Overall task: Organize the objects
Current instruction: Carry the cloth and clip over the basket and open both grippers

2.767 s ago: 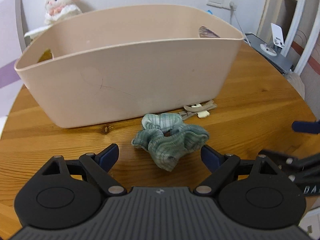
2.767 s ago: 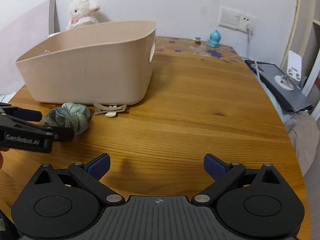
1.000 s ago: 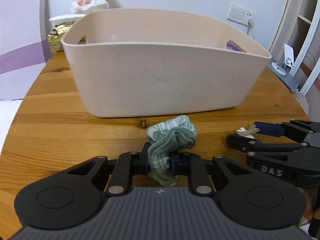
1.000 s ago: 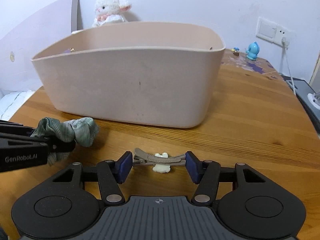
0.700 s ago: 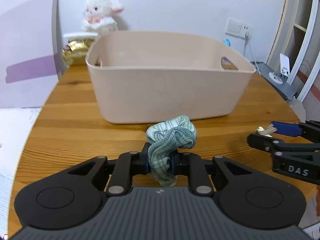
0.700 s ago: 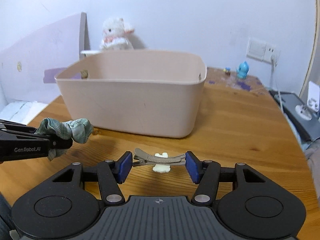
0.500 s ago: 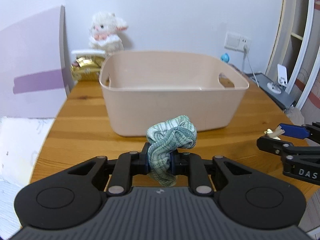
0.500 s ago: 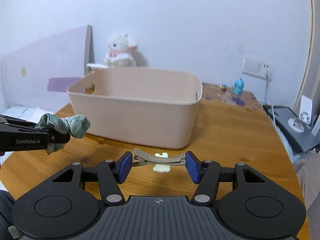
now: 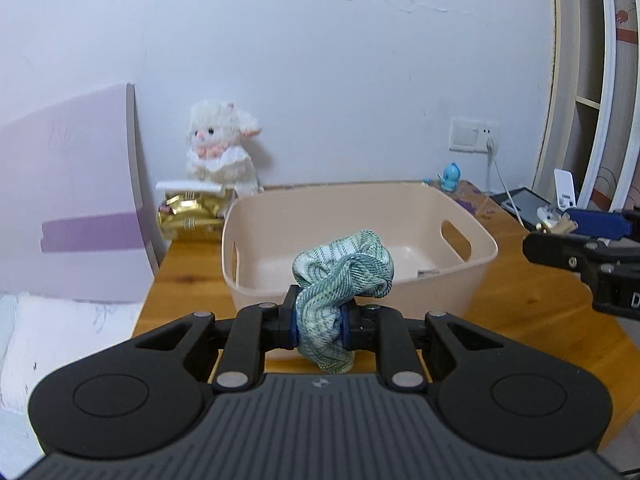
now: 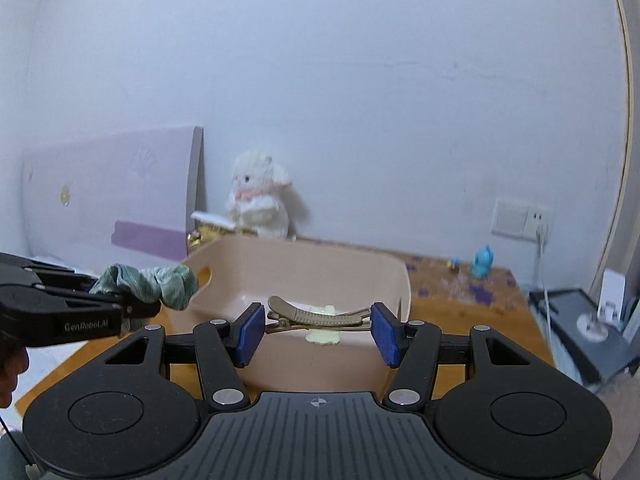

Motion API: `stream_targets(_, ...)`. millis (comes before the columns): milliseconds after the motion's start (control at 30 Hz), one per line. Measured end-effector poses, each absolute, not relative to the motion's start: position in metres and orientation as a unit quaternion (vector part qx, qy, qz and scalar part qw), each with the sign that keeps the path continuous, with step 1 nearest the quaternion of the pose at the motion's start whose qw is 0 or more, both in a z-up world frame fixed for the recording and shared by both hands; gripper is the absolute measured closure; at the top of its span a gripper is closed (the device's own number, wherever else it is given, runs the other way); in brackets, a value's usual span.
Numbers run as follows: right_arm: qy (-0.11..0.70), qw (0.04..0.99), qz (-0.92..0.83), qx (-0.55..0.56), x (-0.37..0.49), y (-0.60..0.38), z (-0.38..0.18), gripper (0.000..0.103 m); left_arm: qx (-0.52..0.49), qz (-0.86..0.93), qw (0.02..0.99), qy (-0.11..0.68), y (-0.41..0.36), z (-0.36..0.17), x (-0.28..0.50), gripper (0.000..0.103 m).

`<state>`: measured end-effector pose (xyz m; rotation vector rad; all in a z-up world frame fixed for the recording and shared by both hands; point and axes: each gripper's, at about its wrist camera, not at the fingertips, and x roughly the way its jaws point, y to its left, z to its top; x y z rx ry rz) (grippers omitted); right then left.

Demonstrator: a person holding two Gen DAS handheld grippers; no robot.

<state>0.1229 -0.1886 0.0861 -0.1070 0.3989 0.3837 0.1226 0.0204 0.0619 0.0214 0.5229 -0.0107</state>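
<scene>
Soft, even indoor light throughout, cool and slightly dim, with no hard glare. Faint shadow only behind the plush toy (image 9: 221,148) on the wall (image 9: 340,60). Strong fisheye bending at the edges, dark vignette in the corners, door frame (image 9: 560,100) curving inward. Mild softness on the plush toy and far wall, sharper on the near fingers (image 10: 251,330). Muted sheen along the bin (image 9: 400,192) rim.
</scene>
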Motion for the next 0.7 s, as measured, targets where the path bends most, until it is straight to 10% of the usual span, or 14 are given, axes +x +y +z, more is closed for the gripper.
stream_targets(700, 0.279, 0.944, 0.167, -0.048, 0.262, -0.146, 0.029, 0.048, 0.032, 0.024, 0.934, 0.355, 0.024, 0.001, 0.282, 0.082)
